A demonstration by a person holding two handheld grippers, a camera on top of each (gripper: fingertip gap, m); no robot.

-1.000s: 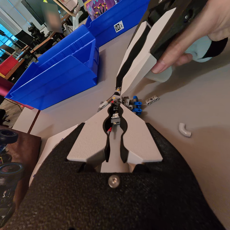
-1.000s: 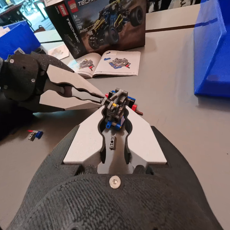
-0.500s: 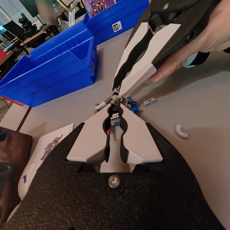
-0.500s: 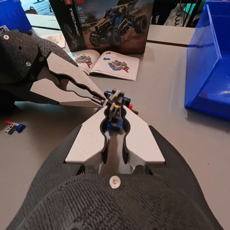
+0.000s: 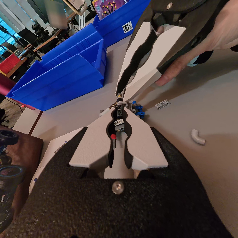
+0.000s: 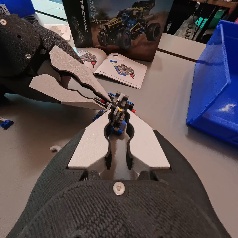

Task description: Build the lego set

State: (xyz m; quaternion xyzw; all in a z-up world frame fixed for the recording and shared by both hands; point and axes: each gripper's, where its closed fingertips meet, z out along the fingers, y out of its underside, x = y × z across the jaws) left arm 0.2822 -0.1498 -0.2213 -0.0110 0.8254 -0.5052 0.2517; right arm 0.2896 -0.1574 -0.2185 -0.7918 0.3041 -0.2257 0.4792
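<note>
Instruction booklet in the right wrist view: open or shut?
Open. The instruction booklet lies flat on the grey table before the toy box, both pages spread and showing build diagrams.

An office-like workroom (desks (image 5: 51, 38), windows behind), blue parts bins (image 5: 64, 72) on a grey table (image 6: 167, 103).

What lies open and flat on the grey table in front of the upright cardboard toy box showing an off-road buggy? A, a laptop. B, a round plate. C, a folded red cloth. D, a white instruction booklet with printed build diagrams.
D: a white instruction booklet lies open just before the box.
</note>
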